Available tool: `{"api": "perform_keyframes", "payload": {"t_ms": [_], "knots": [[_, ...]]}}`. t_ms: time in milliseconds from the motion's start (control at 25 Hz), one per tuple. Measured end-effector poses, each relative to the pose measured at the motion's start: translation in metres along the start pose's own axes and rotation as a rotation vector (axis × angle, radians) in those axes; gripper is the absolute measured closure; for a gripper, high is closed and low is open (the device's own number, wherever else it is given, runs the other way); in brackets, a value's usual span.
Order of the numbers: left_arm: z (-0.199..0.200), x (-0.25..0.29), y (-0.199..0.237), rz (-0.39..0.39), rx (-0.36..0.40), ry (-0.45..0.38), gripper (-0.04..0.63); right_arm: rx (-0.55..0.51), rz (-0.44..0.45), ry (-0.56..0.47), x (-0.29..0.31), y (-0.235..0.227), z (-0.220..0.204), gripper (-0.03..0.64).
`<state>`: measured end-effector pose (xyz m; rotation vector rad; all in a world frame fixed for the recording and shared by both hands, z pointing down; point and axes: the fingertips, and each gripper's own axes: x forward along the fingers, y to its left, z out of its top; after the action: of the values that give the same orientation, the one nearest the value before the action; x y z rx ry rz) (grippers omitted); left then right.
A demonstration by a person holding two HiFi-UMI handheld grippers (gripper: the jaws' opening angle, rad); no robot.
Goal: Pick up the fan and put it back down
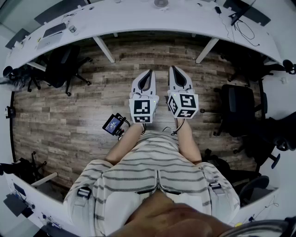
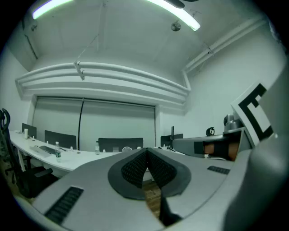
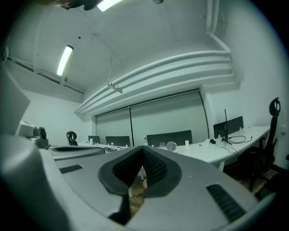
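So the fan (image 1: 160,3) is way off, sitting on the white counter (image 1: 138,21) straight ahead of both sets of fingers, well apart from them with a stretch of wood floor (image 1: 92,106) in between. From the head view it lands pretty much midway between the left gripper (image 1: 149,71) and right gripper (image 1: 172,68), so I'd say neither is clearly nearer.

Both point level at the counter. Left fingers are pressed together with nothing in them, and the right ones are the same.

In the right gripper view the fan sits just right of the fingertips, upright, round face toward us I think. In the left gripper view it's a tiny pale disc just left of them.

It's too small to make out the base or a handle, and the head view clips it at the top edge.
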<state>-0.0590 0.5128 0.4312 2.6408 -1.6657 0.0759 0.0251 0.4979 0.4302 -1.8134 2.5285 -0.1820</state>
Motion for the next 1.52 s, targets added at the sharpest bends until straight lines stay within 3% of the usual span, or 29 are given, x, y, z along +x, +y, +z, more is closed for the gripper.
{"api": "perform_keyframes", "payload": {"t_ms": [440, 680, 1280, 1520], "knots": [[0.003, -0.006, 0.02, -0.017, -0.004, -0.013, 0.588, -0.016, -0.006, 0.008, 0.013, 0.019, 0.0, 0.606], [0.004, -0.009, 0.042, -0.039, -0.013, -0.021, 0.588, 0.035, 0.004, 0.006, 0.024, 0.04, -0.004, 0.606], [-0.004, -0.018, 0.103, -0.109, 0.007, -0.032, 0.588, -0.015, -0.054, 0.013, 0.05, 0.11, -0.019, 0.606], [-0.004, -0.01, 0.112, -0.107, 0.004, -0.043, 0.588, -0.04, -0.069, -0.001, 0.056, 0.113, -0.015, 0.606]]}}
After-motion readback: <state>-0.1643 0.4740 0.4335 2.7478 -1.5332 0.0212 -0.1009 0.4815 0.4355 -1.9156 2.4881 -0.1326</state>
